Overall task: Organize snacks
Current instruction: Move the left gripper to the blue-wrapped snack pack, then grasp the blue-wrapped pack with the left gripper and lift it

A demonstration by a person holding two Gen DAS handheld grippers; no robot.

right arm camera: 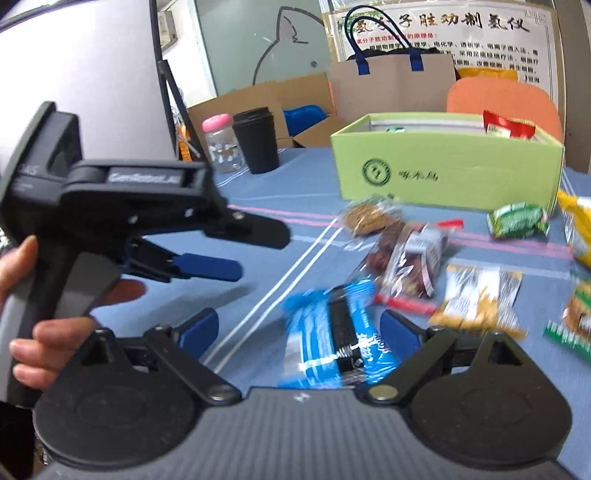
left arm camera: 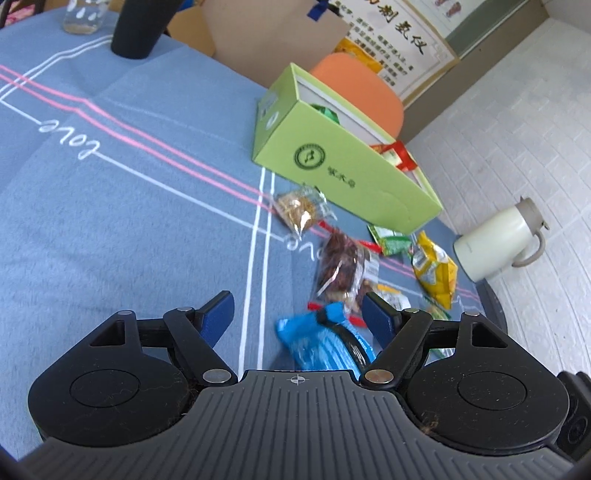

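Note:
A green open box (left arm camera: 343,166) (right arm camera: 443,173) stands on the blue tablecloth and holds a few snacks, among them a red packet (right arm camera: 508,127). In front of it lie several loose snacks: a blue packet (left arm camera: 325,343) (right arm camera: 332,336), a dark red packet (left arm camera: 341,267) (right arm camera: 410,258), a clear cookie packet (left arm camera: 299,210) (right arm camera: 369,216), a green packet (left arm camera: 393,242) (right arm camera: 517,219) and a yellow packet (left arm camera: 434,269). My left gripper (left arm camera: 299,314) is open above the blue packet; it also shows in the right wrist view (right arm camera: 210,266). My right gripper (right arm camera: 299,332) is open, with the blue packet between its fingers.
A black cup (right arm camera: 256,142) (left arm camera: 138,27) and a glass jar with a pink lid (right arm camera: 221,144) stand at the table's far side. An orange chair (right arm camera: 502,99), a paper bag (right arm camera: 395,85) and cardboard boxes are behind the table. A white kettle (left arm camera: 498,240) lies by the table edge.

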